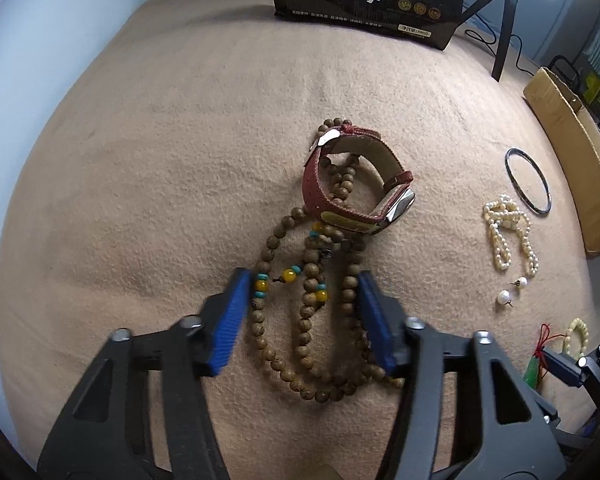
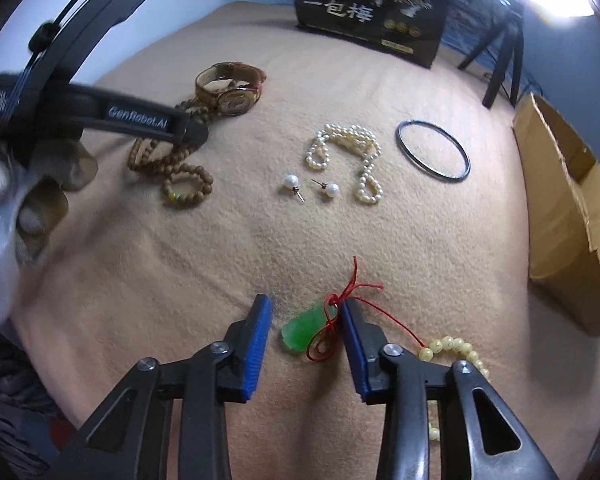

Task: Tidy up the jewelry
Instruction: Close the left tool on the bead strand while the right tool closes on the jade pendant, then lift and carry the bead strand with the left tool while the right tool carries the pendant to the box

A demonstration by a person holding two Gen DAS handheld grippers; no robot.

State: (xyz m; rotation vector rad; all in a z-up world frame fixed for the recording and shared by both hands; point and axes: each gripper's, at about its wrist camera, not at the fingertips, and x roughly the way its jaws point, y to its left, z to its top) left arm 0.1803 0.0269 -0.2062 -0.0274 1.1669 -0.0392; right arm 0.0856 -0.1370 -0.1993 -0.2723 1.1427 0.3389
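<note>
The left gripper [image 1: 300, 292] is wide open and holds nothing. Its two blue pads [image 1: 230, 320] sit on each side of a long string of brown wooden beads [image 1: 304, 312] that lies in loops on the tan cloth [image 1: 160, 140]. A few yellow and blue-green beads show in the string. Just past the beads, toward 12 o'clock, a watch with a red strap [image 1: 352, 188] rests on its side, touching the beads.

The right gripper [image 2: 305, 318] is wide open too and holds nothing. A green stone charm [image 2: 306, 328] lies on the cloth between its pads. A red cord [image 2: 352, 292] is tied to the charm and runs by the right pad to some pale yellow beads [image 2: 456, 348] at 4 o'clock.

In the right wrist view, two pearl earrings [image 2: 291, 181] lie near the middle, a little apart. A pearl necklace [image 2: 352, 148] is bunched just beyond them at 1 o'clock. A thin dark bangle [image 2: 432, 150] lies flat at 2 o'clock. An open cardboard box [image 2: 568, 200] sits at 3 o'clock. A black bag with white writing [image 2: 372, 12] stands at 12 o'clock.
</note>
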